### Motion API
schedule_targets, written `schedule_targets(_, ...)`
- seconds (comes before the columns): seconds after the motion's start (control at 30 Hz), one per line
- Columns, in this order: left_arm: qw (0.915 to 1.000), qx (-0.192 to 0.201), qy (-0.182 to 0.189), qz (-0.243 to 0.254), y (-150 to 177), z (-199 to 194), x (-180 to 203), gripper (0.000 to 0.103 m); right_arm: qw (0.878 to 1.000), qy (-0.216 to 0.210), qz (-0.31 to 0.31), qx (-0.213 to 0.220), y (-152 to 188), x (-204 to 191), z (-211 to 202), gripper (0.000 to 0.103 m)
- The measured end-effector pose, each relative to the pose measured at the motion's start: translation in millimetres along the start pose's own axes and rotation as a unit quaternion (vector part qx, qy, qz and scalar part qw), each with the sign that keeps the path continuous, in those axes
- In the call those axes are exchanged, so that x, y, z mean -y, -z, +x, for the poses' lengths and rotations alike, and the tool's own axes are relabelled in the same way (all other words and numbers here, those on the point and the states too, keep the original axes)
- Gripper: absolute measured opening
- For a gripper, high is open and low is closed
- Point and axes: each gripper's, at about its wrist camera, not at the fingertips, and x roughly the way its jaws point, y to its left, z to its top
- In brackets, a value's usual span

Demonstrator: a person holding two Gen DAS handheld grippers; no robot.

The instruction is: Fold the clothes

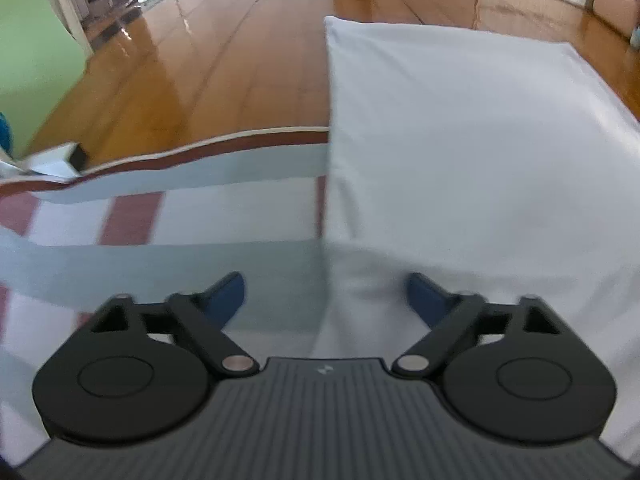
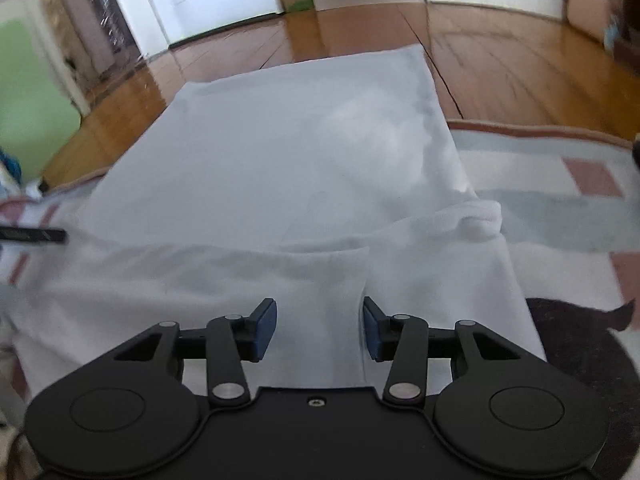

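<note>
A white garment (image 1: 460,140) lies flat on a striped blanket (image 1: 200,216) on the floor, its far end reaching onto the wood. My left gripper (image 1: 324,294) is open, low over the garment's left edge, with nothing between its blue pads. In the right wrist view the same white garment (image 2: 280,168) shows a sleeve folded inward near me, with a bunched cuff (image 2: 480,216) at the right. My right gripper (image 2: 320,328) is open just above the folded part near the near edge, holding nothing. A dark tip (image 2: 34,235) of the other tool shows at the left.
Polished wooden floor (image 1: 200,60) stretches ahead to white doors and a green wall (image 1: 32,40). The blanket (image 2: 560,184) has red, grey and white blocks. A dark rounded object (image 2: 580,352) lies at the lower right. A cardboard box (image 2: 588,12) stands far right.
</note>
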Motion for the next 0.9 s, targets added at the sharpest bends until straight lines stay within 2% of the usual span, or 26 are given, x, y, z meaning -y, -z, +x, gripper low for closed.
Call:
schedule_targets(0.03,0.9998,0.003,0.016,-0.015,0,3,-2,0.032,1.0,-0.004,-0.003,0.001,-1,2,1,0.049)
schedule_targets(0.07,0.9991,0.011,0.026,-0.032,-2,2,-5,0.007,1.0,-0.005,-0.019,0.003,-2,2,2,0.03)
schedule_targets(0.1,0.999,0.016,0.017,-0.038,-4,-1,-6,0.008,0.999,-0.005,-0.034,0.005,-2,2,2,0.004)
schedule_targets(0.23,0.998,0.054,-0.023,-0.022,-1,-20,1,0.01,0.995,0.037,-0.09,0.013,0,-7,2,0.004)
schedule_targets(0.27,0.9971,0.057,-0.046,-0.02,2,-20,3,0.01,0.993,0.047,-0.104,0.016,1,-9,2,0.004)
schedule_targets(0.33,0.9899,0.062,-0.127,0.013,4,-16,8,0.011,0.989,0.068,-0.132,0.02,2,-13,3,0.005)
schedule_targets(0.37,0.9861,0.062,-0.152,0.024,4,-15,6,0.018,0.986,0.08,-0.145,0.022,3,-15,3,0.011)
schedule_targets(0.4,0.9886,0.063,-0.136,0.015,4,-17,2,0.027,0.983,0.105,-0.15,0.02,2,-16,8,0.019)
schedule_targets(0.43,0.9939,0.067,-0.087,-0.016,5,-23,-4,0.031,0.981,0.124,-0.15,0.023,-2,-16,10,0.024)
schedule_targets(0.47,0.9958,0.071,-0.037,-0.046,6,-30,-10,0.036,0.98,0.138,-0.139,0.03,-8,-13,7,0.029)
schedule_targets(0.53,0.9907,0.074,0.055,-0.1,7,-40,-19,0.046,0.982,0.148,-0.113,0.04,-20,-6,-1,0.036)
schedule_targets(0.57,0.9894,0.067,0.075,-0.105,5,-41,-14,0.048,0.985,0.131,-0.101,0.041,-26,-1,-5,0.037)
schedule_targets(0.7,0.9941,0.021,0.083,-0.067,1,-36,18,0.048,0.995,0.055,-0.076,0.034,-38,6,-16,0.038)
schedule_targets(0.77,0.9926,-0.008,0.104,-0.063,3,-31,28,0.048,0.997,0.023,-0.066,0.023,-36,1,-14,0.039)
schedule_targets(0.83,0.9891,-0.025,0.132,-0.062,7,-26,36,0.048,0.997,0.006,-0.075,0.013,-26,-11,-9,0.039)
schedule_targets(0.9,0.9898,-0.037,0.129,-0.048,9,-21,43,0.05,0.994,0.004,-0.105,0.014,-17,-26,-3,0.039)
